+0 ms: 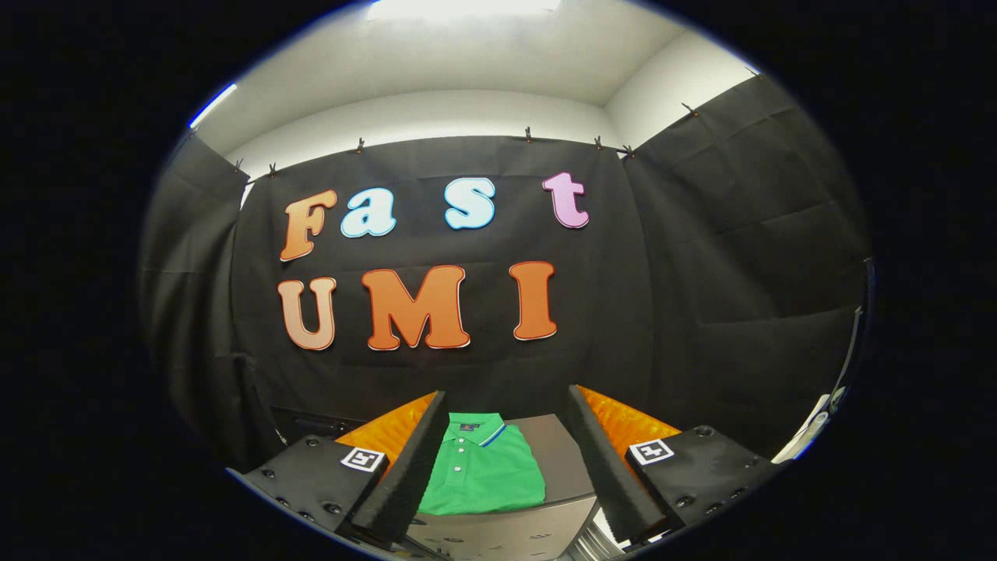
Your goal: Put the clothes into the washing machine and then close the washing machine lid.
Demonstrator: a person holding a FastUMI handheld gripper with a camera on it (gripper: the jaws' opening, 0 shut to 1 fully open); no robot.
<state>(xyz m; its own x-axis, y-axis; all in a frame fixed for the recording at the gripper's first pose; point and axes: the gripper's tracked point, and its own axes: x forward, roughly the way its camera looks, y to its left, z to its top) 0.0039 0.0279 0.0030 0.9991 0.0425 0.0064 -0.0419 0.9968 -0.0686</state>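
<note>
A folded green polo shirt (481,471) with a collar lies flat on a grey flat top (554,456), which looks like the washing machine's closed lid. My gripper (508,401) hangs above and before the shirt with its two fingers spread wide apart, nothing between them. The shirt shows in the gap between the fingers, nearer the left finger (413,467), which covers its left sleeve. The right finger (604,467) stands over the bare grey surface to the shirt's right.
The grey top's front face (506,534) with small markings drops away below the shirt. Black cloth walls close in the back and both sides. A white object (810,432) shows at the far right by the side wall.
</note>
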